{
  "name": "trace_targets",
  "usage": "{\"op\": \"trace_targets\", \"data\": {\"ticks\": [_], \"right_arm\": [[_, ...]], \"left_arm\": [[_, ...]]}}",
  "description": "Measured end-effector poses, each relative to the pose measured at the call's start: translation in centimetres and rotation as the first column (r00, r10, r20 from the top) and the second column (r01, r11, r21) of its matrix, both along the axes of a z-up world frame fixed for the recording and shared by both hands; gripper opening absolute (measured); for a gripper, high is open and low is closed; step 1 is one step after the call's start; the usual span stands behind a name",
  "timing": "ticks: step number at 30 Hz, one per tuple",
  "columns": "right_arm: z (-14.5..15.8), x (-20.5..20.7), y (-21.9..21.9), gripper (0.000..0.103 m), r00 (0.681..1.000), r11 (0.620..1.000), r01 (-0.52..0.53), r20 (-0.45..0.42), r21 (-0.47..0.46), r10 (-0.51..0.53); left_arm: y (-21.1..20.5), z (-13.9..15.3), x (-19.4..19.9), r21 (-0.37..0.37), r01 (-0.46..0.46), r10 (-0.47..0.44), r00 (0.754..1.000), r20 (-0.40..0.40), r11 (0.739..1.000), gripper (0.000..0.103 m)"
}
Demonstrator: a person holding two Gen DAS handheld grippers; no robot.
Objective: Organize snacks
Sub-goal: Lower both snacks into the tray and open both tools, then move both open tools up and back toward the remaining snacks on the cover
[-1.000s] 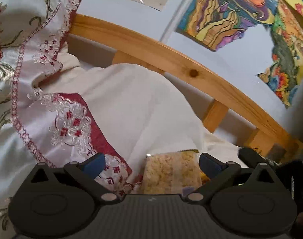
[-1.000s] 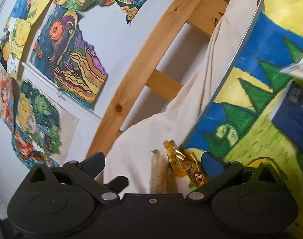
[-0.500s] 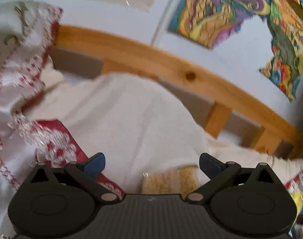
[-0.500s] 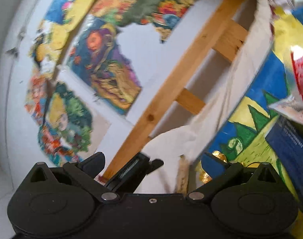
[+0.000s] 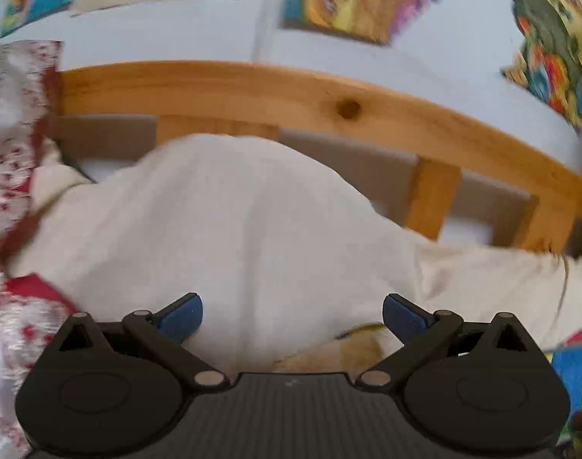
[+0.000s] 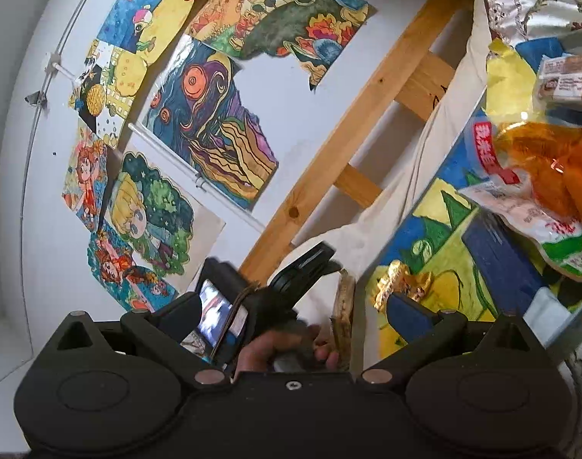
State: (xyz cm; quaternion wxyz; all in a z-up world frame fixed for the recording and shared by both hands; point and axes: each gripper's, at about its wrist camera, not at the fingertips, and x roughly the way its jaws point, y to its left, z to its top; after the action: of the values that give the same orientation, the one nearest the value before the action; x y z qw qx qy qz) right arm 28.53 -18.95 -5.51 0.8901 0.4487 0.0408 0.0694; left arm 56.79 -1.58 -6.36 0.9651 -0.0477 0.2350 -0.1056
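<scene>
Wooden bed rail (image 5: 252, 88) against a pale wall (image 6: 38, 176), cream blanket (image 5: 252, 229) heaped below, bright drawings (image 6: 210, 130) taped above

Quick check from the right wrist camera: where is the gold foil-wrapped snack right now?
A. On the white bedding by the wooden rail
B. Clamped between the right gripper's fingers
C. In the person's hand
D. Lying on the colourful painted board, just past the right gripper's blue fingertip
D: the gold foil-wrapped snack lies on the painted board, just beyond the open right gripper.
</scene>
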Motion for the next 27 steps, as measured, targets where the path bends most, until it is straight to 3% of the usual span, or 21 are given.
{"op": "trace_targets", "data": {"ticks": [3,7,14,21,27], "right_arm": [[-0.3,-0.6,0.3,0.103,1.000,1.000,0.009,-0.007,-0.021,-0.009],[-0.6,-1.0,0.8,0.102,1.000,0.998,0.009,-0.027,-0.065,-0.011],[-0.7,-1.5,1.0,0.102,0.999,0.994,0.024,-0.029,-0.103,-0.027],[0.6,-2.6,0.6,0.103,0.998,0.987,0.053,-0.027,-0.149,-0.057],[4.2,-4.5,1.0,0.103,0.999,0.966,0.049,-0.006,-0.253,-0.052]], "left_arm": [[-0.4,-0.1,-0.2,-0.025,0.007,-0.007,1.000,-0.009,1.000,0.102],[-1.8,0.7,-2.2,0.044,0.047,-0.050,0.997,0.063,0.998,0.102],[-3.7,2.5,-4.2,-0.035,0.111,-0.109,0.993,0.049,0.993,0.102],[-2.6,4.2,-8.4,-0.082,0.086,-0.081,0.995,0.058,0.993,0.102],[-0.4,7.0,-14.1,-0.093,0.028,-0.020,0.996,0.086,0.995,0.102]]}}
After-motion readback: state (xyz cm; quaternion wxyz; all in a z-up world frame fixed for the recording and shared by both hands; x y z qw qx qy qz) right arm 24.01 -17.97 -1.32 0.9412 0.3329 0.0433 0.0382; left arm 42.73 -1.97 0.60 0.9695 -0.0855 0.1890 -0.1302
